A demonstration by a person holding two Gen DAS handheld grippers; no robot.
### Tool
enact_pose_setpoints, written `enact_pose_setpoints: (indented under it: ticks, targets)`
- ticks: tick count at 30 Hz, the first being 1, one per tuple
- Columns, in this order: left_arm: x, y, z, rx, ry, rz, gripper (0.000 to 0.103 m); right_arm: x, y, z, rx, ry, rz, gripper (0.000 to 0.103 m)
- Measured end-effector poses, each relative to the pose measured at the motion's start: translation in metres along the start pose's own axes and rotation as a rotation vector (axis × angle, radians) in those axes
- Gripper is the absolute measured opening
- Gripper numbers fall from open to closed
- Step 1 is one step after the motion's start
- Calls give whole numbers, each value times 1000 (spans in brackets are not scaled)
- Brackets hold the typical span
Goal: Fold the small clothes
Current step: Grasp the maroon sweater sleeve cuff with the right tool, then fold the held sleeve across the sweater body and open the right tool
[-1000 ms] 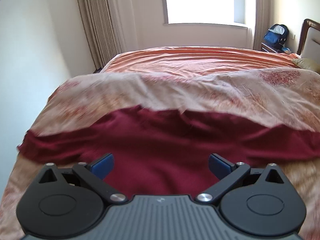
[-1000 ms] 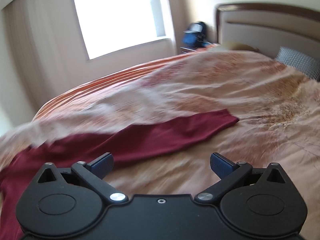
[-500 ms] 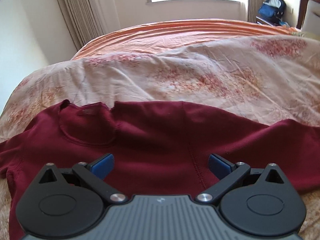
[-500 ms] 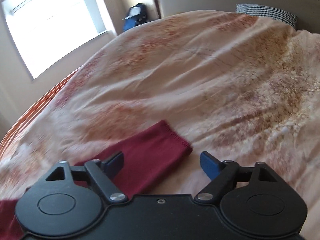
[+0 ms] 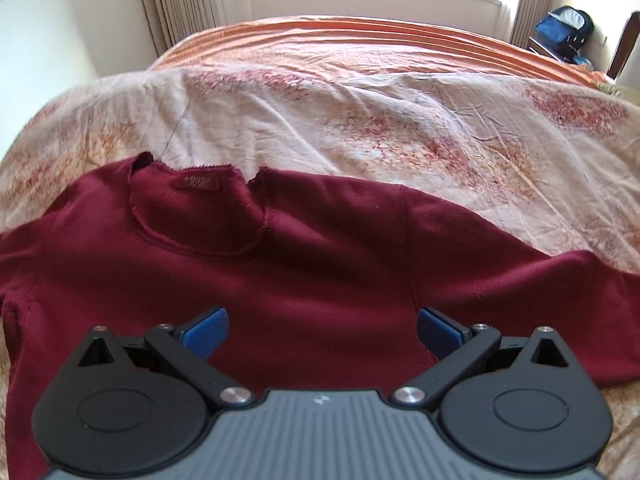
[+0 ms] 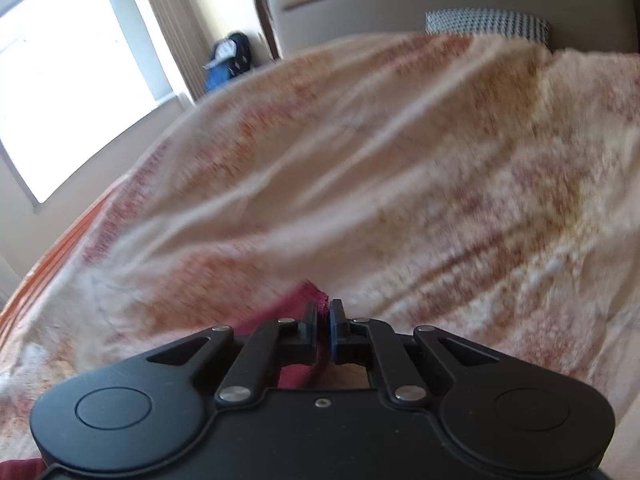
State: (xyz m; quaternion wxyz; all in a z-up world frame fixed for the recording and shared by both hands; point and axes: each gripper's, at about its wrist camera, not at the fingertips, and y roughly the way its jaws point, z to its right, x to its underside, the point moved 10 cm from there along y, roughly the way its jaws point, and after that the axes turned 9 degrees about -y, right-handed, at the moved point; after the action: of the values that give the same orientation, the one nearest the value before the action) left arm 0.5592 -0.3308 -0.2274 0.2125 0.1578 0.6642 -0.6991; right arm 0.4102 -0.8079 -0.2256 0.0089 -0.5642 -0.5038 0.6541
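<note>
A dark red long-sleeved sweater (image 5: 312, 264) lies flat on the bed, neckline (image 5: 192, 216) toward the far side, sleeves spread left and right. My left gripper (image 5: 322, 330) is open and empty, low over the sweater's chest. My right gripper (image 6: 324, 316) is shut on the end of the sweater's sleeve cuff (image 6: 304, 296); red fabric shows between and under its blue fingers. The rest of the sleeve is hidden behind the gripper body in the right wrist view.
The floral beige quilt (image 5: 380, 120) covers the bed, with an orange blanket (image 5: 360, 36) beyond it. A headboard (image 6: 440, 0) and checked pillow (image 6: 484, 22) are at the far end. A blue backpack (image 5: 564, 30) stands by the window wall.
My right gripper moved down onto the sleeve cuff and closed on it. My left gripper shifted slightly closer over the sweater's chest and stayed open.
</note>
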Motion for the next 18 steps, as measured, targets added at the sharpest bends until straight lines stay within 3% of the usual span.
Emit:
enact_pose_setpoints:
  ticks: [10, 14, 18]
  targets:
    - [-8, -21, -38, 97, -83, -36, 103, -51, -78, -96, -238, -89, 113, 5]
    - [-20, -37, -68, 118, -135, -20, 103, -59, -112, -161, -366, -148, 140, 5]
    - [-37, -52, -111, 104, -206, 12, 103, -47, -149, -242, -514, -233, 141, 5]
